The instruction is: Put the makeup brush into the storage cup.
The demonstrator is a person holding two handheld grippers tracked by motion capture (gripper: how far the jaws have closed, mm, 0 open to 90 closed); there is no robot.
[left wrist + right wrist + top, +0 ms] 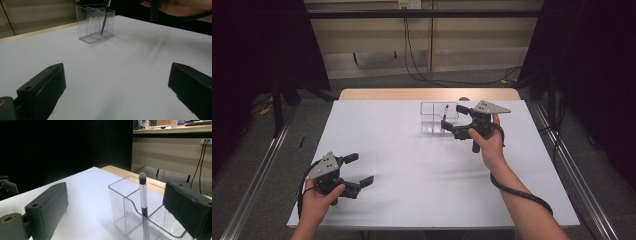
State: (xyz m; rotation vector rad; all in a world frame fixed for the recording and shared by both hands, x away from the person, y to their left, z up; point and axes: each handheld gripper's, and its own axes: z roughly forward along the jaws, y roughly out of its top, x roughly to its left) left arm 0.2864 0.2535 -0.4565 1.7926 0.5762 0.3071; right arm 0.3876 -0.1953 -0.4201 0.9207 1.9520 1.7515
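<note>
A clear two-compartment holder (432, 122) stands at the far middle of the white table (412, 170). A makeup brush (445, 111) leans inside it, bristles up. My right gripper (453, 116) is open just right of the holder, jaws wide at the height of its rim. In the right gripper view the brush (143, 195) stands in the holder (117, 202) between my open right gripper (115, 205) jaws, which do not touch it. My left gripper (360, 168) is open and empty near the front left. Its own view shows the left gripper (117, 85), the holder (87, 22) and brush (105, 21) far off.
The table's wooden far edge (427, 93) lies behind the holder. Cables (422, 75) run over the floor beyond it. Dark curtains hang on both sides. The right hand (185, 7) shows at the top of the left gripper view.
</note>
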